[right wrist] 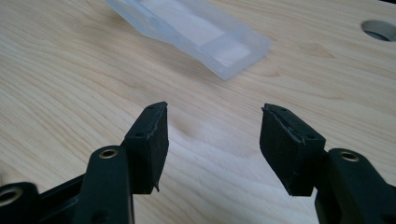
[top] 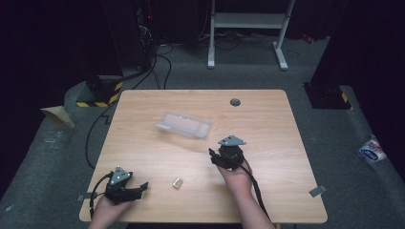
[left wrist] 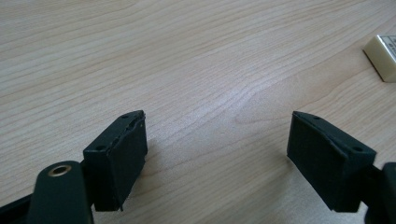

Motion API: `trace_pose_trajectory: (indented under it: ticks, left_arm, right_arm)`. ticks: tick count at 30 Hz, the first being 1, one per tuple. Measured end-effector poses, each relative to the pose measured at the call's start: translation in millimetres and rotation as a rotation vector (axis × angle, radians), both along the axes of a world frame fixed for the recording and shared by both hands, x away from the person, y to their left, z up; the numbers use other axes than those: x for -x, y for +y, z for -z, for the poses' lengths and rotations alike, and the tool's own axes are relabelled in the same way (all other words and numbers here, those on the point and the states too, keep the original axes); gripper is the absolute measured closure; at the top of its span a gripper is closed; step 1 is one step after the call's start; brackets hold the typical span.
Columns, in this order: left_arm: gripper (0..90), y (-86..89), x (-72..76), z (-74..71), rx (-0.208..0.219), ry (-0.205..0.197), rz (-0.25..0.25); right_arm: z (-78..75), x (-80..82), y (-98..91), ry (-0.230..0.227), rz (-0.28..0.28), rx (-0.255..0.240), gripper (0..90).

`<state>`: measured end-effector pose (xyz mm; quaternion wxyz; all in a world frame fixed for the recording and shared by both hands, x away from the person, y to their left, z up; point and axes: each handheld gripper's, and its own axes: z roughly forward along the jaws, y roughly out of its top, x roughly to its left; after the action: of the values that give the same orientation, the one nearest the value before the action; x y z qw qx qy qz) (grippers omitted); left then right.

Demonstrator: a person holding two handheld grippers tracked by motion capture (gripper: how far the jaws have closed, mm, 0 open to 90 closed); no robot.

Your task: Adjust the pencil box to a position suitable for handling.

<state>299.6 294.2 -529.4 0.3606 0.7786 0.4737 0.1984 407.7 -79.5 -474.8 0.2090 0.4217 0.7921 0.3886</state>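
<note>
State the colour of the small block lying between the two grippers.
Pale cream small block, clearest in the left gripper view.

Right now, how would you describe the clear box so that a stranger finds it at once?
Look at the wooden table, past its middle toward the far edge. The clear box lies there, long, flat and see-through; the small eraser near the front edge is tiny and solid.

A clear, shallow plastic tray lies mid-table; a small cream block lies nearer the front edge
</note>
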Motion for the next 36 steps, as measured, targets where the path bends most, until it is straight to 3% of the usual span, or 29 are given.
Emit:
trace_pose_trajectory:
  ticks: [11, 17, 20, 26, 36]
  left_arm:
    - [20.9, 1.1, -1.2, -0.1, 0.01, 0.001, 0.006]
    - [21.1, 1.0, -0.6, -0.2, 0.016, 0.006, 0.006]
    - [21.1, 1.1, -0.7, -0.1, 0.02, 0.005, 0.005]
    - [21.1, 1.6, -0.9, -0.1, 0.022, 0.005, 0.005]
    - [21.1, 1.6, -0.6, -0.1, 0.022, 0.005, 0.006]
  right_arm:
    - [-2.3, -38.7, 41.2, 0.002, -0.066, 0.055, 45.4]
    - [5.0, -50.9, 51.5, 0.015, -0.074, 0.065, 49.9]
    - [8.0, -54.6, 51.8, 0.029, -0.077, 0.045, 51.4]
    - [12.0, -60.0, 57.3, 0.031, -0.097, 0.078, 54.8]
    - [9.9, -55.2, 66.5, -0.013, -0.121, 0.121, 65.4]
